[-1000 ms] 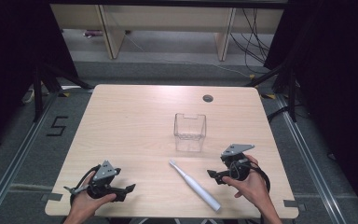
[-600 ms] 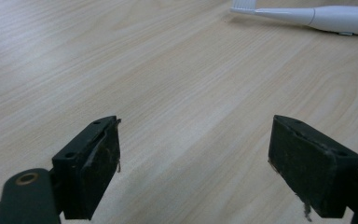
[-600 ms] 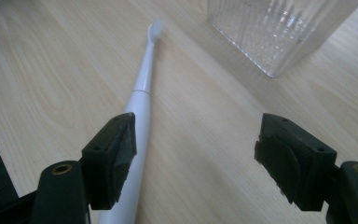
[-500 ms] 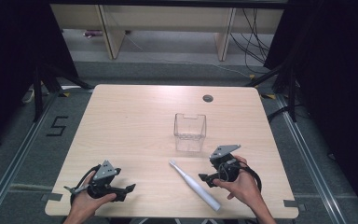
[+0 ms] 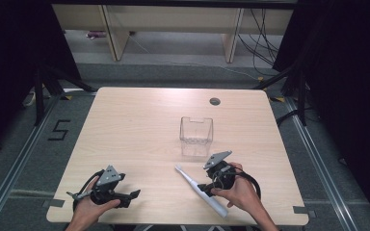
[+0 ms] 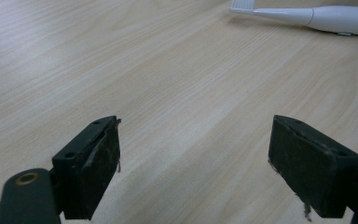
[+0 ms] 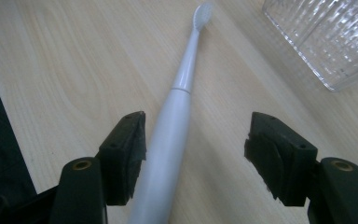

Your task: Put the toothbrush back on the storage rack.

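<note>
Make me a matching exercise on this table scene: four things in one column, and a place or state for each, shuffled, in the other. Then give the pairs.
Things:
1. electric toothbrush
2. clear plastic container
3. left gripper
4. right gripper

Places or states:
A. stands upright near the middle of the table
B. open at the near left of the table, nothing between its jaws
C. lies flat, white, handle between two black jaws
D. open, jaws on either side of the handle, just been closing

Pairs: 1-C, 2-A, 3-B, 4-D
</note>
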`<act>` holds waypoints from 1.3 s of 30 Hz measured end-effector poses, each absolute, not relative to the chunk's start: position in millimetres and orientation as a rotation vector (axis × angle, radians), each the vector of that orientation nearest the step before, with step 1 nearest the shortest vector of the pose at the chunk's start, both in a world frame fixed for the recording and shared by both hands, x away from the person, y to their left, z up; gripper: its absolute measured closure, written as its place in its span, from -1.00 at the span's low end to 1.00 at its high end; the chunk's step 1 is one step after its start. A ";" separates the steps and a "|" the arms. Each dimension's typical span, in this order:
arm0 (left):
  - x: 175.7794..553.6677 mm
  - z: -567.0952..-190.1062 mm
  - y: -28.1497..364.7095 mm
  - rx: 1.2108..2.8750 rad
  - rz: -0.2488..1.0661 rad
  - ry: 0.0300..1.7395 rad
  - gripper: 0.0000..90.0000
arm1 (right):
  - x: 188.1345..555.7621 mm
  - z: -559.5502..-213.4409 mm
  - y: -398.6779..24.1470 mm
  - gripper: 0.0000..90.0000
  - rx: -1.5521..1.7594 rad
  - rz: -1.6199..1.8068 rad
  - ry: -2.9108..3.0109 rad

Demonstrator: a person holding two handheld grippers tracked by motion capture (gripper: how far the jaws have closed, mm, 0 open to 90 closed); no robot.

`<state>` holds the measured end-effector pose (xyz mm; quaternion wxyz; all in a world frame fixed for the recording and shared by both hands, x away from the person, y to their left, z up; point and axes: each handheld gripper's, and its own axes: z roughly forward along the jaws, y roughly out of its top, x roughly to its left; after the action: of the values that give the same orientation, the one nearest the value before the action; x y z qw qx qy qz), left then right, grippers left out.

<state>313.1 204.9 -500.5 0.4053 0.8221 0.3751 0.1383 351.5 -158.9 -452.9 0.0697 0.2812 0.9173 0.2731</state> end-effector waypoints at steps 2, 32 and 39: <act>312.7 -500.4 205.0 2.082 0.342 0.942 -0.64 | 351.3 -454.2 -155.6 -0.13 0.859 0.821 2.761; 311.9 -499.7 203.7 2.094 0.328 0.928 -0.64 | 354.7 -471.3 -141.6 0.13 0.770 0.669 2.872; 312.0 -499.8 204.1 2.097 0.328 0.928 -0.64 | 354.1 -473.8 -138.0 0.18 0.754 0.641 2.900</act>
<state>312.0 204.1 -499.8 0.4011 0.8292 0.3671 0.1296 354.1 -138.0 -473.8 0.0386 0.2460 0.9457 0.2089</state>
